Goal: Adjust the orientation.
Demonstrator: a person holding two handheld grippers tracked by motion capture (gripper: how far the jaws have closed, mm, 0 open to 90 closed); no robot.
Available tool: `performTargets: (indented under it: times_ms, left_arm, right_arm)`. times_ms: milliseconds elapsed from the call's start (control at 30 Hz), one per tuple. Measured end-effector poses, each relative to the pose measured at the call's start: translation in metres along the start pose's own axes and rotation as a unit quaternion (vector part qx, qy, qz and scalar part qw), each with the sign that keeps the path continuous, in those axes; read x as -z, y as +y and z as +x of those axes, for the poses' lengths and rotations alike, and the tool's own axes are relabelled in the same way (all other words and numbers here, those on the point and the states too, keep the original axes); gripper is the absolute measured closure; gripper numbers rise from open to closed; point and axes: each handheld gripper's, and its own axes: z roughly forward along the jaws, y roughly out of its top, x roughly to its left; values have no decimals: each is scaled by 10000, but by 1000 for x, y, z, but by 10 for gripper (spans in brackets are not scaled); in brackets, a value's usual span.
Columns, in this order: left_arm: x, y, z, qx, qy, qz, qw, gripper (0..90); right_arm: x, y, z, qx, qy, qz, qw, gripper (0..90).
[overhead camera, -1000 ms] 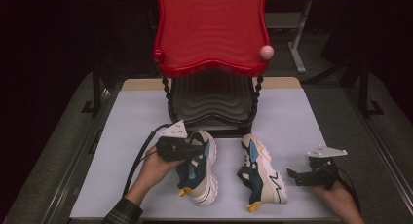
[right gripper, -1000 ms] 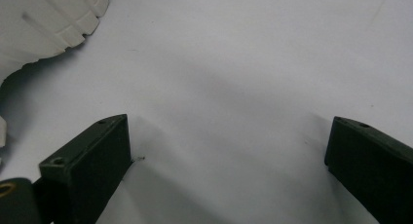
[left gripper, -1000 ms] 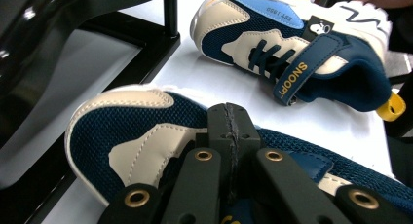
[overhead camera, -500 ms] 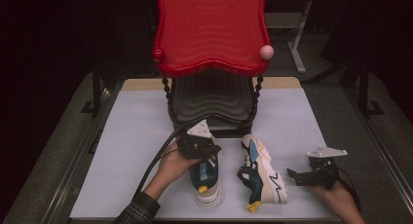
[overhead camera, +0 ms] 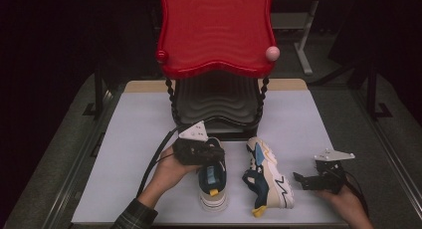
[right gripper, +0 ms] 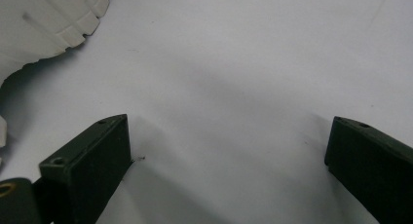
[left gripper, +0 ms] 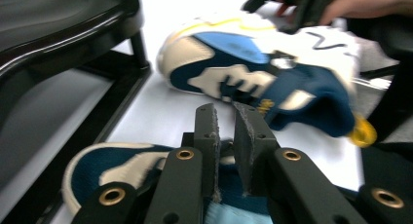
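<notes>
Left shoe (overhead camera: 213, 181) was lying on its side a second ago, near the front edge of the table (overhead camera: 124, 154). Now it stands upright on its sole, heel toward the front edge, toe pointing at the black rack (overhead camera: 216, 107) under the red tray (overhead camera: 216, 30).

Left gripper (overhead camera: 211, 154) sits over the shoe's collar. In the left gripper view its jaws stand a narrow gap apart and have just been opening; the tongue/collar fabric is at their base, but the pads no longer look pressed on it. Reads as a release after righting the shoe.

Right shoe (overhead camera: 268, 176) hasn't moved: on its side, sole toward the right edge, just beside the left one, not touching.

Right gripper (overhead camera: 298, 179) hasn't moved either: jaws wide, nothing between them, resting low near the right edge, just off the right shoe's sole (right gripper: 44, 19).

My read: one shoe righted, the other still to flip. After that, both probably go on the rack. Risk: the left jaws snag the tongue on the way out and tip the shoe again.
</notes>
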Motion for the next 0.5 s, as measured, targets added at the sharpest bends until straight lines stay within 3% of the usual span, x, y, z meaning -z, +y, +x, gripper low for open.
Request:
performTargets:
  times_ms: [267,500]
  left_arm:
    - [15,-17,-27,149,-570,-106,9982,731]
    - [13,-36,-33,362,-855,-42,9957,724]
  right_arm:
    - [0,0,0,1,-4,-4,10000,21]
    - [0,0,0,2,-4,-4,10000,22]
